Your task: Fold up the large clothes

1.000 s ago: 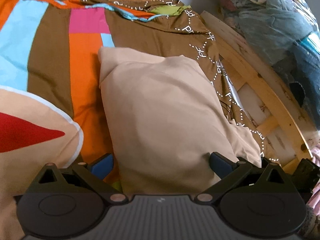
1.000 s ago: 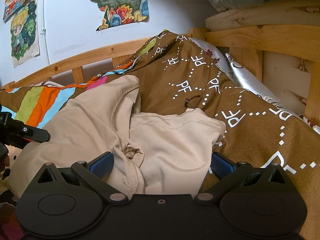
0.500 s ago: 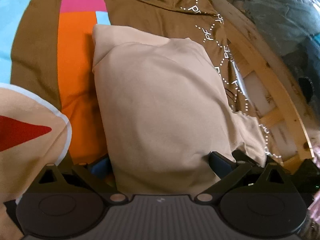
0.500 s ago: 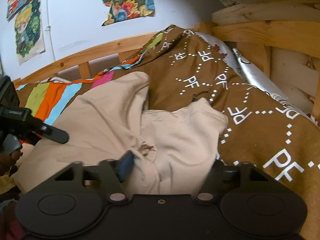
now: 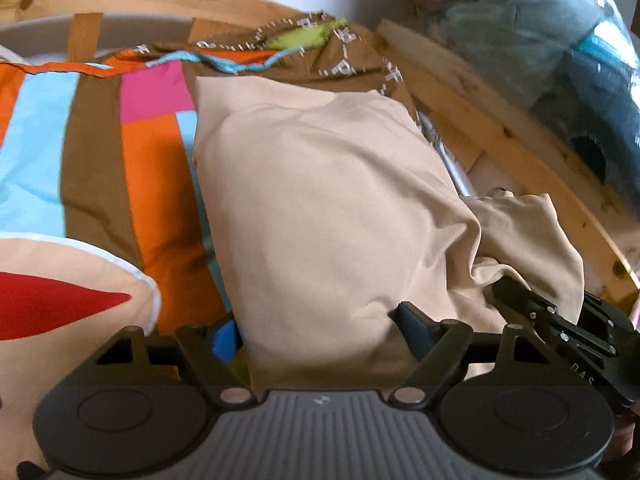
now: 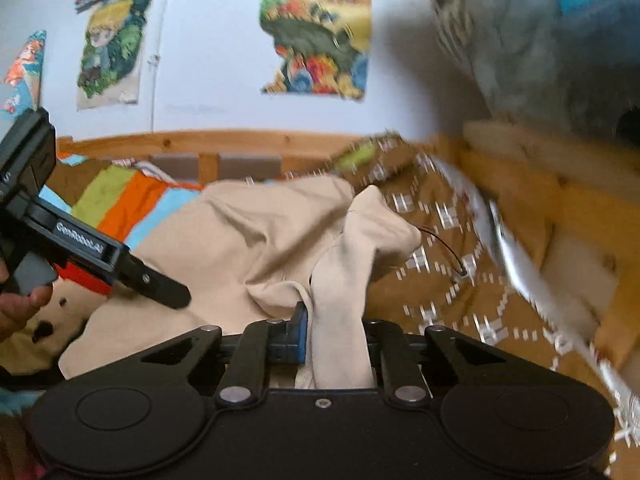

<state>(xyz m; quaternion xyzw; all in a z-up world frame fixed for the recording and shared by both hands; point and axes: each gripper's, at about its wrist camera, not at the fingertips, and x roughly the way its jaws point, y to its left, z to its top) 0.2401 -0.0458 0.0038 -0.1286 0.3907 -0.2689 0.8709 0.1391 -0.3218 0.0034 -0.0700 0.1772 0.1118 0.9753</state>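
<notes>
While the right gripper [image 6: 334,344] clamps the beige garment [image 5: 340,208], the left gripper [image 5: 320,328] straddles it, jaws spread; an uneven lift could undo the fold.

Right gripper [image 6: 334,336] jaws clamped; left gripper [image 5: 320,332] jaws spread.

The right tool [image 6: 334,340] has gone from spread wide to pinched tight on a bunch of the beige garment [image 6: 256,240]; a second ago its fingers sat either side of the cloth. It has also lifted, pulling that bunch up into a ridge, so the right corner [image 5: 532,248] no longer lies flat on the bedspread [image 6: 440,280]. The left tool [image 5: 320,336] has narrowed a little around the near edge, its fingers not meeting. The right tool's finger [image 5: 516,300] now reaches into the left camera's view, against the raised fold.
</notes>
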